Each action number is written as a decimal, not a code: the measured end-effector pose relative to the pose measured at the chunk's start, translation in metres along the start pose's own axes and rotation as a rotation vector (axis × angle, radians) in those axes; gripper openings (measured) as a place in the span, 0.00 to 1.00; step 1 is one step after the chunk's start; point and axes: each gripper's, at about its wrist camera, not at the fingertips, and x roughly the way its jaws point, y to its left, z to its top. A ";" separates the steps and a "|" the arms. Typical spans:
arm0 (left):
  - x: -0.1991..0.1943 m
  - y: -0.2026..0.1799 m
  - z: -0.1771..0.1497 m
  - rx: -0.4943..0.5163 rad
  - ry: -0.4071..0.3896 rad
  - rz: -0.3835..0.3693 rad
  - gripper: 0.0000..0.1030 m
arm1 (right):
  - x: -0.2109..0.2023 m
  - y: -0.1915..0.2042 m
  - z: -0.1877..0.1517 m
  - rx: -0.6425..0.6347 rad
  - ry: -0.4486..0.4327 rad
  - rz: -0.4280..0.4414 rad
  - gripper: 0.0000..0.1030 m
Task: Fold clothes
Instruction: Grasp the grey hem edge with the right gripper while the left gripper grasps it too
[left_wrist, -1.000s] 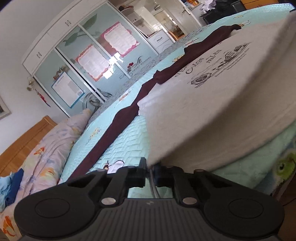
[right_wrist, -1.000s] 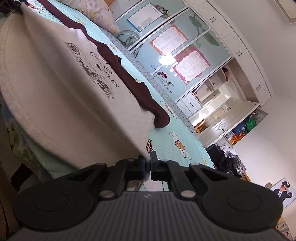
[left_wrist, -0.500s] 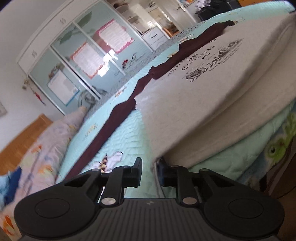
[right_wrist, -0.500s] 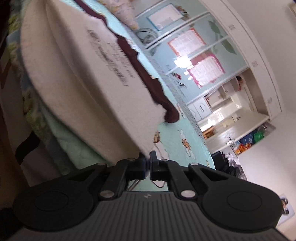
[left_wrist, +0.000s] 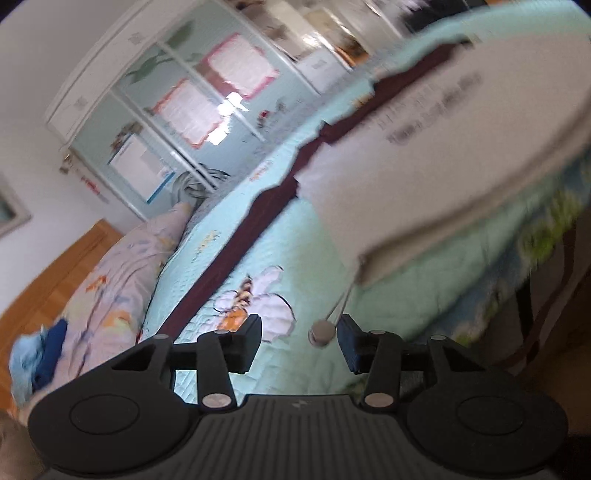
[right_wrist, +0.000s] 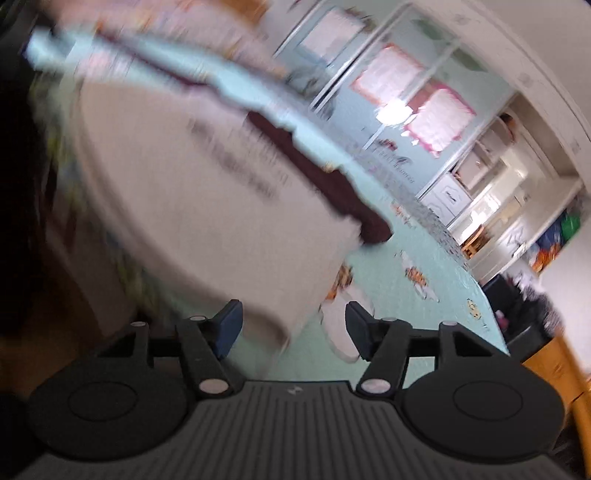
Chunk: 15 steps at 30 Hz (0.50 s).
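Sweatshirt (left_wrist: 424, 147) lies folded on the bed (left_wrist: 295, 236), just ahead of both tools; left tool (left_wrist: 300, 341) and right tool (right_wrist: 293, 328) have just been opening, holding nothing.

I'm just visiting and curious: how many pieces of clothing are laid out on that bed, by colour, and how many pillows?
White garment: 1
Dark maroon garment: 1
Flowered pillow: 1
Total: 3
A blue bundle beside the pillow is too blurred to name, so it is not counted.
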 end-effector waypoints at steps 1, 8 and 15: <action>-0.004 0.004 0.005 -0.035 -0.021 0.004 0.49 | 0.001 -0.005 0.005 0.055 -0.025 -0.004 0.62; -0.024 0.026 0.020 -0.121 -0.081 0.026 0.78 | 0.039 -0.010 0.007 0.220 0.035 0.028 0.74; -0.022 0.072 -0.006 -0.333 0.015 0.081 0.79 | 0.032 -0.008 -0.009 0.266 0.082 0.037 0.75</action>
